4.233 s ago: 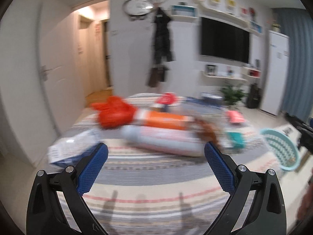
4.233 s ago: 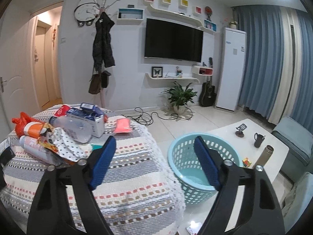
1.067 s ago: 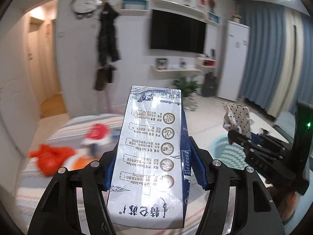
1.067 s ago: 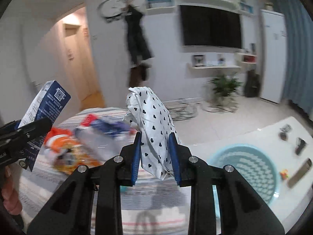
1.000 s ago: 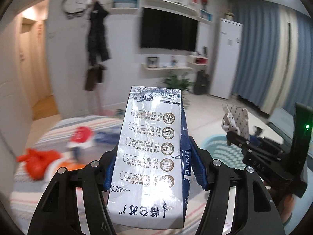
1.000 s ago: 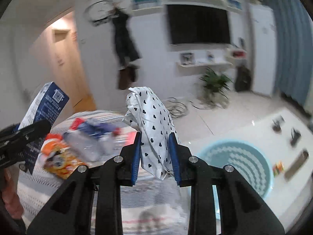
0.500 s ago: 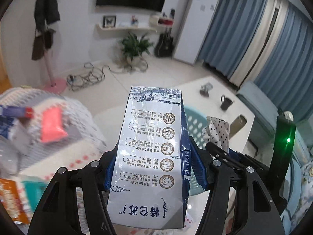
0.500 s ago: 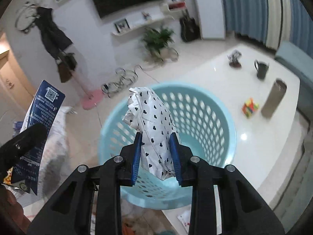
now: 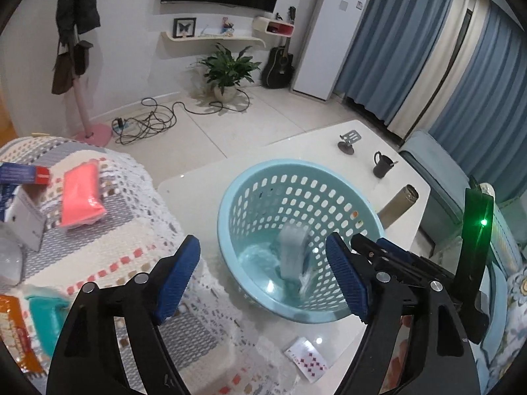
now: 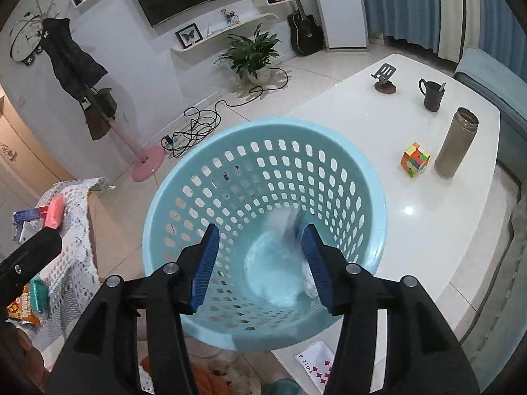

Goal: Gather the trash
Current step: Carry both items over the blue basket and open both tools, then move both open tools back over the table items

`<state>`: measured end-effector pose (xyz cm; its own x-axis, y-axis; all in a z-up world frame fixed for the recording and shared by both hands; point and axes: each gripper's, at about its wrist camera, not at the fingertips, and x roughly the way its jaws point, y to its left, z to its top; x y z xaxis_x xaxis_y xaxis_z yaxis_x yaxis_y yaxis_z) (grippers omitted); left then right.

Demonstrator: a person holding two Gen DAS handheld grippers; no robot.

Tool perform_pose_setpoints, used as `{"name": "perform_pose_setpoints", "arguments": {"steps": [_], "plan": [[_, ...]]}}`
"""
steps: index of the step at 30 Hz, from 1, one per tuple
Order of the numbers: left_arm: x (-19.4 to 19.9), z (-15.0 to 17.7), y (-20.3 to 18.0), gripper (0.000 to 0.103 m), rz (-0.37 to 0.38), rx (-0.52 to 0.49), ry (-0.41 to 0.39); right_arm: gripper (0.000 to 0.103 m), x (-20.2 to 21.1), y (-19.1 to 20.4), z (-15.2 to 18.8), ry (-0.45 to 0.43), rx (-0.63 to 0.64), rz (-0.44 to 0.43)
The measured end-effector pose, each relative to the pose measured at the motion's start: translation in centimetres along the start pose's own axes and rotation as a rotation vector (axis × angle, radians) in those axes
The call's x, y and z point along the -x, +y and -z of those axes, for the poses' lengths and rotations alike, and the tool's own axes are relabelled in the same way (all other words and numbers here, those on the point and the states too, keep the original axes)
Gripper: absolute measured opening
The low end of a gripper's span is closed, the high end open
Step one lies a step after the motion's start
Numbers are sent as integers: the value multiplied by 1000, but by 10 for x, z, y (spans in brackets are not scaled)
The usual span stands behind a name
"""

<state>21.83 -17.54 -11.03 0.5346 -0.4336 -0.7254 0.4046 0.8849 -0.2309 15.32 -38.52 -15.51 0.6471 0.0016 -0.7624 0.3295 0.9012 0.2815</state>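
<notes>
Trash was seen dropping into the light blue basket (image 10: 263, 171): a blurred carton (image 9: 292, 256) stood against the inner wall, and a pale bundle (image 10: 280, 263) lay smeared by motion at the bottom. Both claws were spread wide and held nothing; the left gripper (image 9: 263, 276) and the right gripper (image 10: 260, 263) hung directly above the basket, which stood on the white table (image 10: 411, 217). Half a second earlier the printed carton was clamped in the left claw and the heart-spotted bag in the right one, so both had been released together. Two pieces could thus be counted as collected. More trash was left on the striped cloth (image 9: 108, 250) beside the table: a pink packet (image 9: 80, 197), a white box (image 9: 23, 220), a teal packet (image 9: 46, 319) and an orange wrapper (image 9: 13, 332). A return to that pile was judged to be the likely next step.
</notes>
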Motion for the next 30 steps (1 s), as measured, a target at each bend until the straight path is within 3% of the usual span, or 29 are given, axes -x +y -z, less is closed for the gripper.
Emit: {"name": "perform_pose_setpoints", "arguments": {"steps": [6, 13, 22, 26, 30], "plan": [[34, 3, 0, 77, -4, 3, -59, 51, 27, 20, 1, -32, 46, -28], [114, 12, 17, 77, -58, 12, -200, 56, 84, 78, 8, -148, 179, -119], [218, 55, 86, 77, -265, 139, -346, 62, 117, 169, 46, -211, 358, -259], [243, 81, 130, 77, -366, 230, -345, 62, 106, 203, 69, -156, 422, -303], [243, 108, 169, 77, -478, 310, -294, 62, 97, 226, 89, -121, 464, -321]]}}
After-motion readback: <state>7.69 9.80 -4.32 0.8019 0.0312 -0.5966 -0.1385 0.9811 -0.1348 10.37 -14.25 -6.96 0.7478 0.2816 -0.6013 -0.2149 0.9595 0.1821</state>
